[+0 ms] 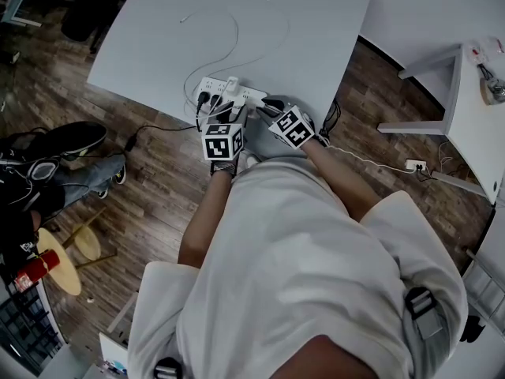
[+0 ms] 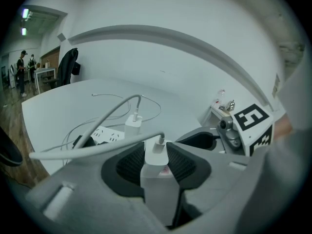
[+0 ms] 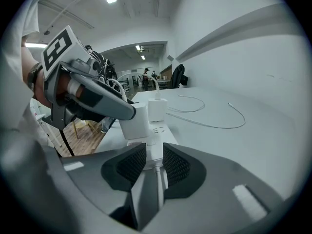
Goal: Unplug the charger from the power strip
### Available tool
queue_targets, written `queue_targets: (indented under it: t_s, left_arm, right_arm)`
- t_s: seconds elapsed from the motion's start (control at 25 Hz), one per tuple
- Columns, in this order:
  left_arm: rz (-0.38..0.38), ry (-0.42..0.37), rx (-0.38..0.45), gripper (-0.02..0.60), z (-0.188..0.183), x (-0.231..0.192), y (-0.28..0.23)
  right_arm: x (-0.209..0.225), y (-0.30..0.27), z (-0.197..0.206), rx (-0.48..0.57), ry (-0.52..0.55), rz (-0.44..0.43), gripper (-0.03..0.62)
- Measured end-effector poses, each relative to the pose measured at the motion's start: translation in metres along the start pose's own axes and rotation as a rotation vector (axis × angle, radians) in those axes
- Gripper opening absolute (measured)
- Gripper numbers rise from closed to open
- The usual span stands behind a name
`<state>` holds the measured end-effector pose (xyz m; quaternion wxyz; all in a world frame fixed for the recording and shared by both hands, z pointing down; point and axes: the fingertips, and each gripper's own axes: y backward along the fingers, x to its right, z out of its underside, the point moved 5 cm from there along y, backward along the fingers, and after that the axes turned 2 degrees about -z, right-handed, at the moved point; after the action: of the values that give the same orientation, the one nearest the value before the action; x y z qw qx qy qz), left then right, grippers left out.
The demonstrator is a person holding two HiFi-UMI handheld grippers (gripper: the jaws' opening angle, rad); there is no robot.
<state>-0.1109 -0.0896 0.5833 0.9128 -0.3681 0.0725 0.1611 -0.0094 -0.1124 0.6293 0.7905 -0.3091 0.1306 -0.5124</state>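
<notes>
Holds white charger (image 2: 158, 179) clamped in left gripper (image 2: 157, 155), at power strip (image 3: 155, 135) near table (image 1: 316, 22) front edge; pins strip's cord end in right gripper (image 3: 155, 162), closed on it

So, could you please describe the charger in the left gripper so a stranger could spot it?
On the white table, at its near edge, lies a power strip. Of two white chargers on it, this charger is the nearer, clamped in the left gripper; the other charger stands free.
</notes>
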Motion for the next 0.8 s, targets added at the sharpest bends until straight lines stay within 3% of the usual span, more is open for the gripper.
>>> queue_targets:
  t_s: [0.28, 0.44, 0.56, 0.72, 0.8]
  left_arm:
    - [-0.05, -0.191, -0.062, 0.141, -0.001, 0.011, -0.002]
    - [-0.061, -0.221, -0.072, 0.141, -0.002, 0.01, -0.002]
    - [-0.04, -0.172, -0.061, 0.143, -0.002, 0.007, -0.002]
    - [0.015, 0.031, -0.002, 0.146, 0.0, -0.001, -0.001]
    - [0.033, 0.092, 0.022, 0.147, 0.001, -0.003, 0.0]
  right_arm:
    - [-0.001, 0.002, 0.001, -0.001, -0.001, 0.004, 0.107]
    - [-0.002, 0.001, 0.0, 0.002, -0.012, 0.011, 0.107]
    - [-0.002, 0.0, 0.0, -0.003, -0.015, 0.01, 0.107]
    - [0.0, 0.0, 0.001, 0.005, -0.013, 0.011, 0.107]
    - [0.0, 0.0, 0.002, 0.009, -0.011, 0.01, 0.107]
